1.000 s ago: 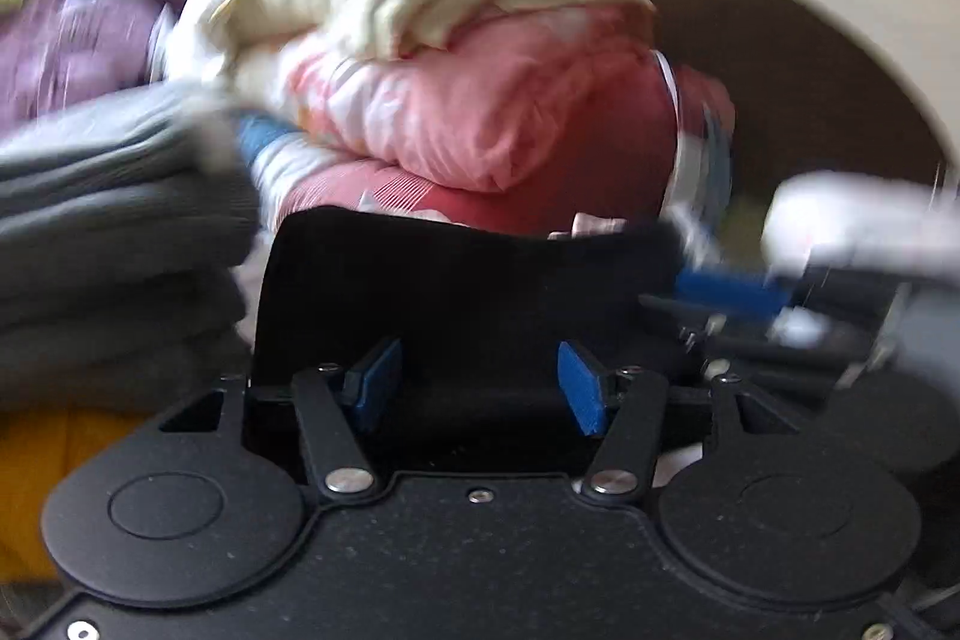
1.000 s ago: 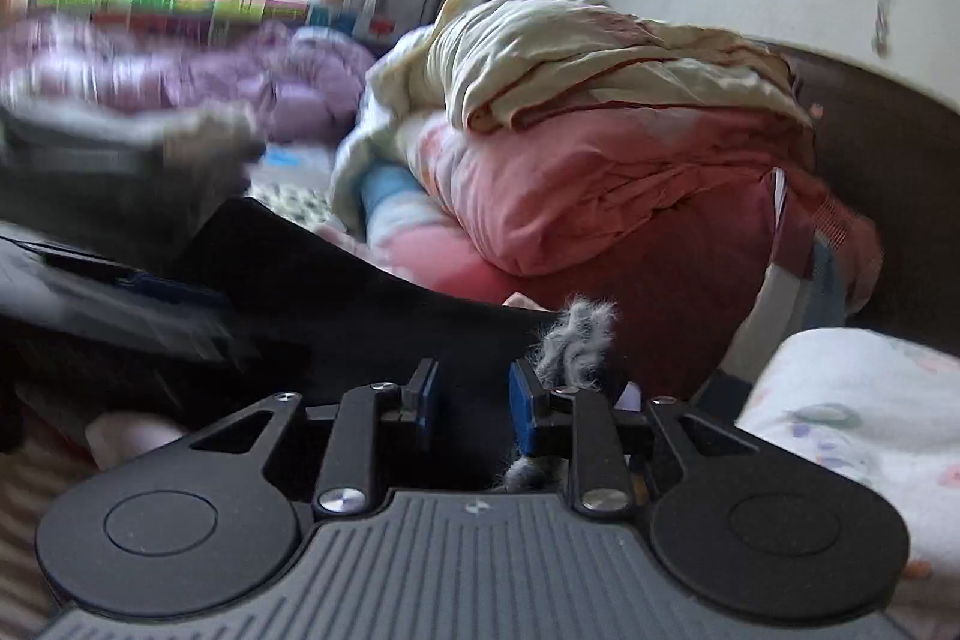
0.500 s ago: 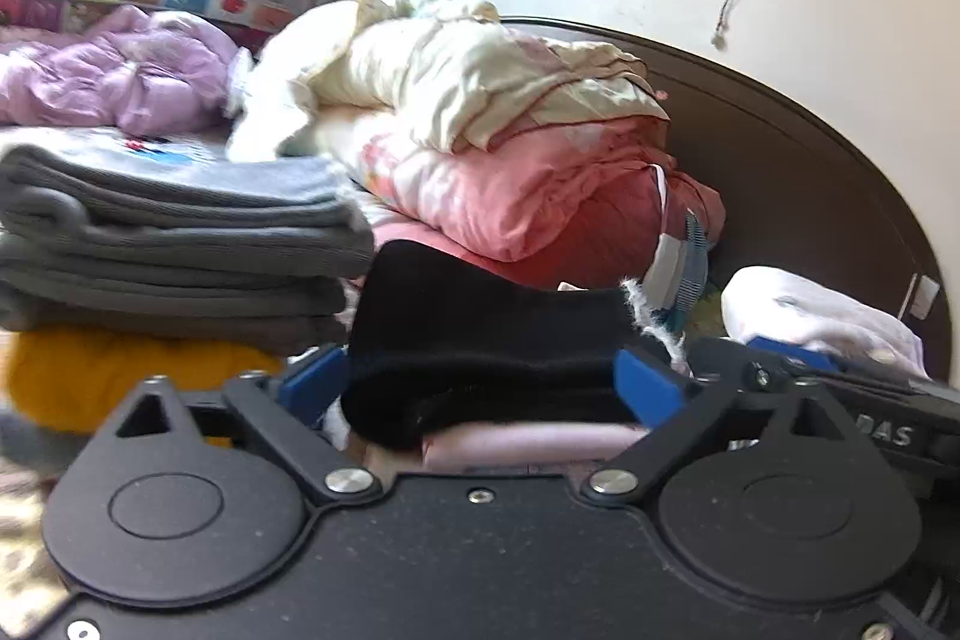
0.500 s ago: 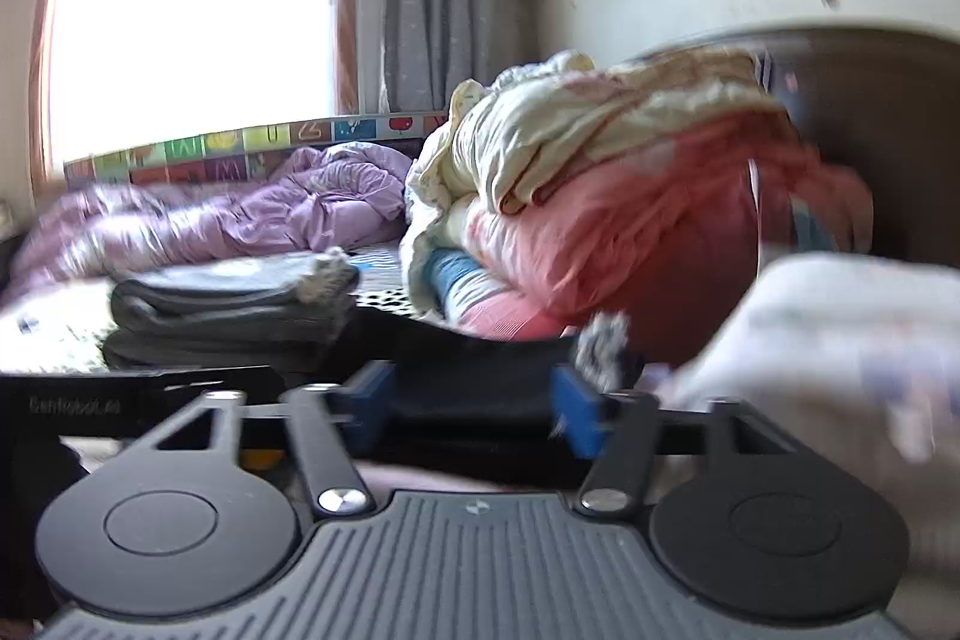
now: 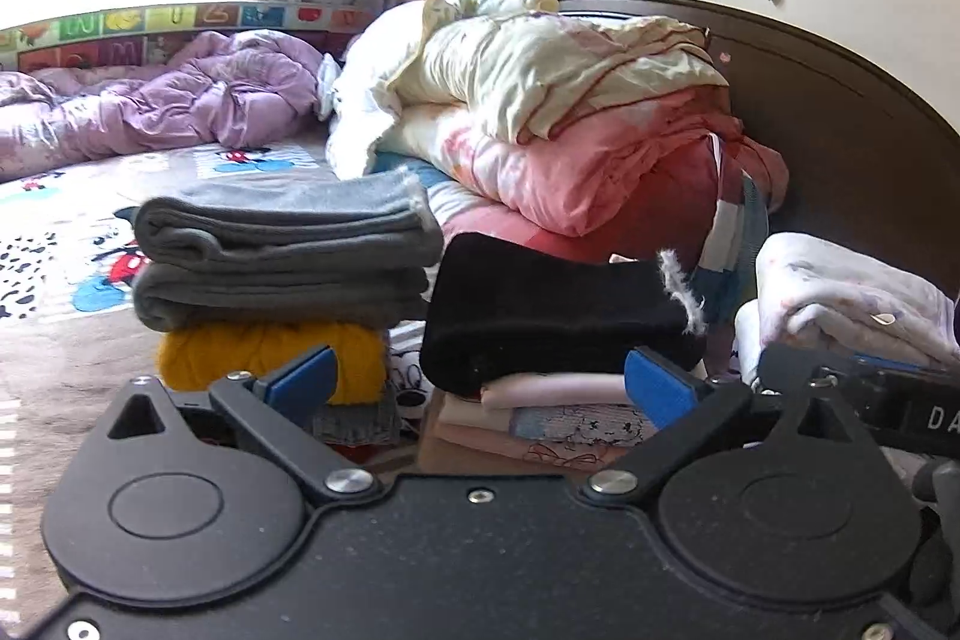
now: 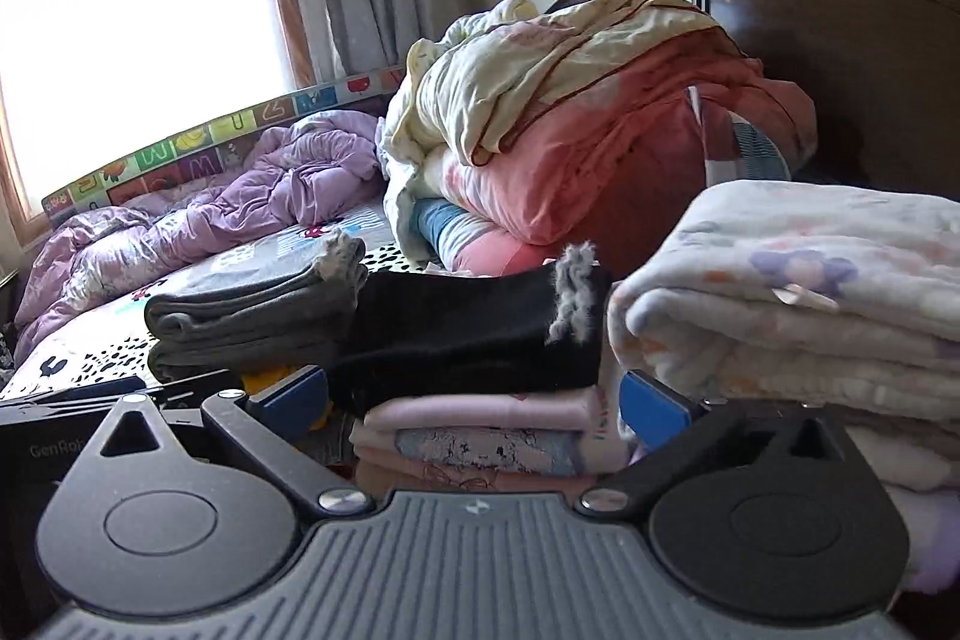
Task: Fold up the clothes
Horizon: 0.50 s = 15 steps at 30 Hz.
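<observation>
Folded black garment (image 5: 552, 316) set on a pink-and-white pile on the bed, both tools free of it.

Left tool (image 5: 480, 391) is spread wide and empty; right tool (image 6: 474, 400), jaws just opened, holds nothing. Only the left view shows the yellow knit (image 5: 270, 352) under the grey stack (image 5: 282, 250); the right view shows the flowered blanket (image 6: 798, 298) close up.

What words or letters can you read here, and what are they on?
"DA", cut off at the picture's edge: on the right tongs' black body.
"GenRob", cut off: on the left tongs' black body.
"M", "W", "U", "Z": on the colourful alphabet panel by the window.
Its other tiles: too blurred.
</observation>
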Each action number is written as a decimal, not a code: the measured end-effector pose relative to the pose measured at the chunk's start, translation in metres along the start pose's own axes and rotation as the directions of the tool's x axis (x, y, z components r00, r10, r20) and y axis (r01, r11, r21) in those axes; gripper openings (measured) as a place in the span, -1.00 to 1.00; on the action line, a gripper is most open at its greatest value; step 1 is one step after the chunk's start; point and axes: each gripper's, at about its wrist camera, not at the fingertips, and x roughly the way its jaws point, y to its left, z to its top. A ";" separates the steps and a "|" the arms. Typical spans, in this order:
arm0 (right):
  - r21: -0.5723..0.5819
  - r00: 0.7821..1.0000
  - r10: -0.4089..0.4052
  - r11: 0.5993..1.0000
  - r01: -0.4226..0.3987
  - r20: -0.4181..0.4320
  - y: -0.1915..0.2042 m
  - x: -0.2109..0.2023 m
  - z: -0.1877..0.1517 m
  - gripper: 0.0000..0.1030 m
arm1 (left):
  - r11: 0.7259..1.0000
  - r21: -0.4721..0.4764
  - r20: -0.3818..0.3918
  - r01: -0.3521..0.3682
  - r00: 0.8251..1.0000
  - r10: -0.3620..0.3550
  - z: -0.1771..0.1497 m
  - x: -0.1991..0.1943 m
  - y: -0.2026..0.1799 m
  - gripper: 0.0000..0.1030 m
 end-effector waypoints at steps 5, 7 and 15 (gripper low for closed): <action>-0.012 0.999 -0.043 0.999 0.043 -0.016 0.004 -0.012 0.001 0.99 | 1.000 0.004 -0.001 -0.024 1.000 0.024 0.000 -0.013 -0.005 0.99; -0.011 0.999 -0.049 0.999 0.049 -0.017 0.005 -0.016 0.002 0.99 | 0.999 0.011 -0.004 -0.036 0.999 0.036 0.000 -0.017 -0.008 1.00; -0.025 0.997 -0.068 0.997 0.067 -0.027 0.008 -0.027 0.003 0.99 | 0.998 0.007 -0.016 -0.068 0.998 0.068 -0.002 -0.027 -0.010 0.99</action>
